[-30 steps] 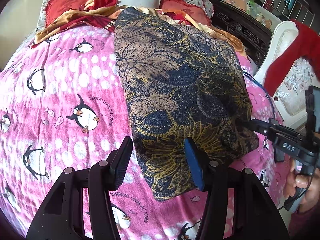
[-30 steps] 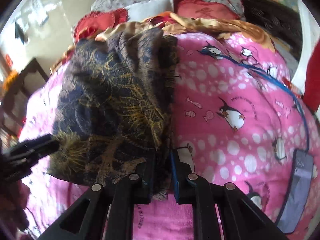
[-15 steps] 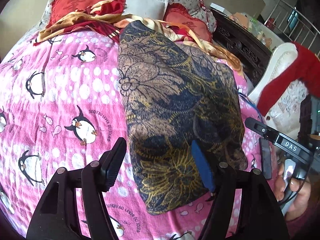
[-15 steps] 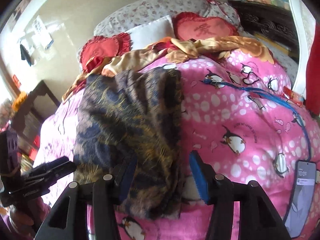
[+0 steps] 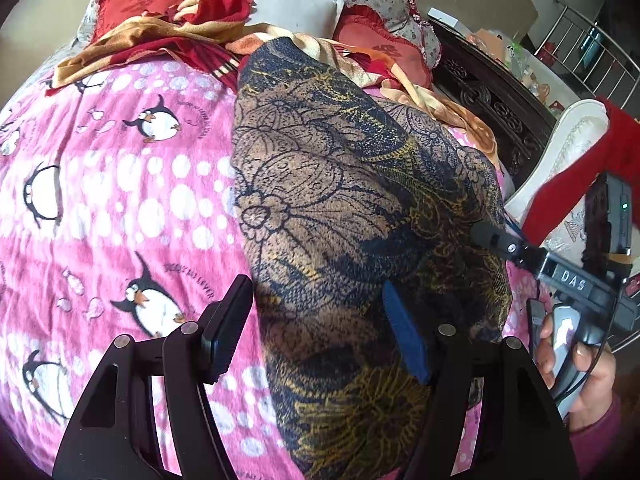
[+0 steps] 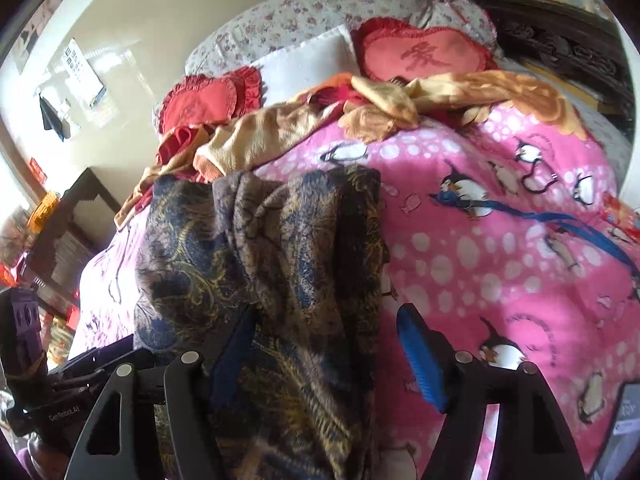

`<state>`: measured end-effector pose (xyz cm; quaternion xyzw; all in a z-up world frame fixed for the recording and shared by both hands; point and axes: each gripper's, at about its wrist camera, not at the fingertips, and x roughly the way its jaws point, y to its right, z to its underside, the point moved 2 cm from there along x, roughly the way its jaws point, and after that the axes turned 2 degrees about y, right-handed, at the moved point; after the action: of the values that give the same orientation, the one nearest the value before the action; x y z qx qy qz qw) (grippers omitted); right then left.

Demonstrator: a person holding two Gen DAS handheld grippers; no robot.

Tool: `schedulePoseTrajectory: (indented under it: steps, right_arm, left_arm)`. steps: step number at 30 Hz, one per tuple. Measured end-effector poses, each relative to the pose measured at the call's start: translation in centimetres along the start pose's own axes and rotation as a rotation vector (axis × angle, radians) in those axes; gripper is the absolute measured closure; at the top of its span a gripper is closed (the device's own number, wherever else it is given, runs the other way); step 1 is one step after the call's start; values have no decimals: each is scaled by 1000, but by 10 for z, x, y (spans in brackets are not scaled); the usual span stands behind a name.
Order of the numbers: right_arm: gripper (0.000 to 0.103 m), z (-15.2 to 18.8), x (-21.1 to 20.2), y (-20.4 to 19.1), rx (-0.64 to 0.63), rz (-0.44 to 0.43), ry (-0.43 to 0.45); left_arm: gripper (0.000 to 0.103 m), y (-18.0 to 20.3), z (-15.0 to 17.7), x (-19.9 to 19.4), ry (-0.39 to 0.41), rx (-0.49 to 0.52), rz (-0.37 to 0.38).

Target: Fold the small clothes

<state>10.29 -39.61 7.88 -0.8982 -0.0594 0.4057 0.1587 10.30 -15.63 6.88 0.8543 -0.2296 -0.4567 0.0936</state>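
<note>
Crowding far end of bed: red cushions point(image 6: 424, 54), orange blanket point(image 6: 460, 92); blue cord point(image 6: 560, 224) across pink quilt point(image 5: 120, 184). Dark floral garment point(image 5: 340, 208) lies lengthwise mid-quilt, folded narrow, wrinkled, gold print near edge. Left claw point(image 5: 320, 328) wide, straddling its near end. Right claw point(image 6: 324, 348) wide over right edge, holding nothing.

A home bedroom: penguin blanket point(image 5: 120, 208), heart pillows point(image 6: 424, 56), carved headboard point(image 5: 492, 100).
</note>
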Motion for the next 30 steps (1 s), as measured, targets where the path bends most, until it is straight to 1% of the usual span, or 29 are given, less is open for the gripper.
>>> schedulePoseTrajectory:
  steps: [2,3,4,5,8,9,10,11,12,13,14,15,17,19,21,23,24,25,27,28,29,30]
  right_arm:
    - [32,2,10,0,-15,-40,-17]
    - [32,4,15,0,-21,-65,-25]
    - [31,5,19,1,-25,-73,-33]
    - [30,6,24,2,-26,-83,-39]
    - [28,5,29,3,-29,-125,-27]
    - [28,4,29,3,-32,-132,-31]
    - [34,4,30,2,-31,-135,-33]
    - [48,3,31,1,-26,-146,-37]
    - [54,3,31,-1,-20,-161,-41]
    - [62,4,31,-4,-17,-177,-47]
    - [68,4,30,-7,-23,-173,-47]
    - [70,4,26,-12,-36,-169,-43]
    - [74,3,16,-19,-36,-182,-36]
    - [75,2,2,-30,-30,-227,-31]
    - [75,3,-15,-44,-43,-253,-30]
    - [75,7,-31,-54,-40,-289,-29]
    - [75,11,-40,-59,-28,-326,-33]
    - [75,16,-45,-63,-14,-348,-50]
    - [75,30,-49,-70,21,-364,-100]
    - [75,43,-49,-75,34,-376,-129]
    - [73,53,-48,-78,44,-382,-145]
    - [70,67,-43,-80,56,-368,-164]
  left_arm:
    - [34,-1,-1,7,2,0,21]
    - [32,-2,-2,10,4,-1,27]
    - [28,-3,-2,13,7,-5,35]
    - [27,-4,-3,17,8,-11,46]
    - [24,-6,-3,28,-16,-25,58]
    - [24,-7,-4,32,-24,-37,72]
    - [24,-9,-4,36,-31,-57,97]
    - [24,-11,-4,38,-38,-72,117]
    - [31,-12,-5,39,-45,-85,132]
    - [37,-12,-5,38,-48,-86,141]
    - [48,-11,-6,35,-34,-73,143]
    - [59,-9,-7,30,-32,-61,141]
    - [72,-8,-8,15,-29,-41,152]
    - [72,-7,-7,-4,-30,-42,179]
    - [72,-9,-4,-28,-33,-41,192]
    - [72,-12,4,-56,-47,-27,174]
    - [72,-14,10,-68,-61,-20,173]
    - [72,-17,18,-80,-80,-15,171]
    - [72,-27,36,-96,-127,-15,144]
    - [72,-32,45,-99,-146,-20,129]
    - [72,-39,58,-101,-164,-23,105]
    - [70,-44,68,-99,-185,-20,63]
